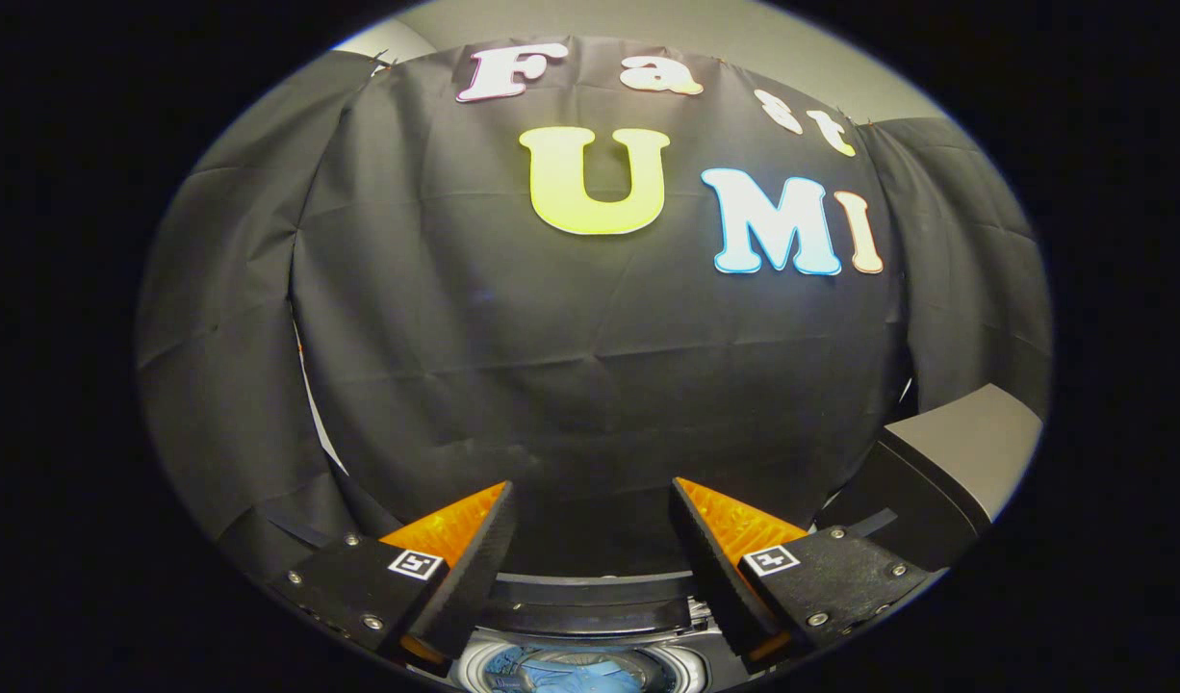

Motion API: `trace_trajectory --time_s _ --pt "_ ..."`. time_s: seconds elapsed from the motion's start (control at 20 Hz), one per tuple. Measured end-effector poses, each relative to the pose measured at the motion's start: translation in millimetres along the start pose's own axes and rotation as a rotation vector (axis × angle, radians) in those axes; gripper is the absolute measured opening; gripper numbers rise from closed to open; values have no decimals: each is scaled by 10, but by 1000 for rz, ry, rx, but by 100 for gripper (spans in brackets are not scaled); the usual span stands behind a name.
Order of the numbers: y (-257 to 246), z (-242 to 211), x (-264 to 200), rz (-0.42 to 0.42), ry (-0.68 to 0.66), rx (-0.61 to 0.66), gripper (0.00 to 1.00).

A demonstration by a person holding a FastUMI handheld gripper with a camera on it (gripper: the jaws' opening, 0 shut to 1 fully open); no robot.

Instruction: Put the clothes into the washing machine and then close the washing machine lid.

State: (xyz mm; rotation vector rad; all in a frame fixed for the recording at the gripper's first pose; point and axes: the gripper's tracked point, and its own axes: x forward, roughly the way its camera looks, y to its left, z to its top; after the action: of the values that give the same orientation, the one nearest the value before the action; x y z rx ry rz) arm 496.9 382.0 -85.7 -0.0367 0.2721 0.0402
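The hand-held gripper (590,539) is spread and holds nothing. Below its fingers sits the washer (580,664), blue clothes (576,674) in the drum. The raised lid (956,472), beyond the right finger, looks stiff; push its edge.

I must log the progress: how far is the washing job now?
Done, apparently: blue cloth lies inside the washing machine drum. In hand: nothing; the gripper is open and empty above it. Left: closing the lid, which seems raised beside the fingers.
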Motion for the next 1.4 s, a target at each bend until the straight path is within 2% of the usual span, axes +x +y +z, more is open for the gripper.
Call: trace_trajectory --time_s 1.0,1.15,1.4 --pt "66 -90 -230 -5 -81 -4 97" --pt "126 -305 -497 -8 -89 -6 97" --pt "168 -299 -837 -4 -157 8 97"
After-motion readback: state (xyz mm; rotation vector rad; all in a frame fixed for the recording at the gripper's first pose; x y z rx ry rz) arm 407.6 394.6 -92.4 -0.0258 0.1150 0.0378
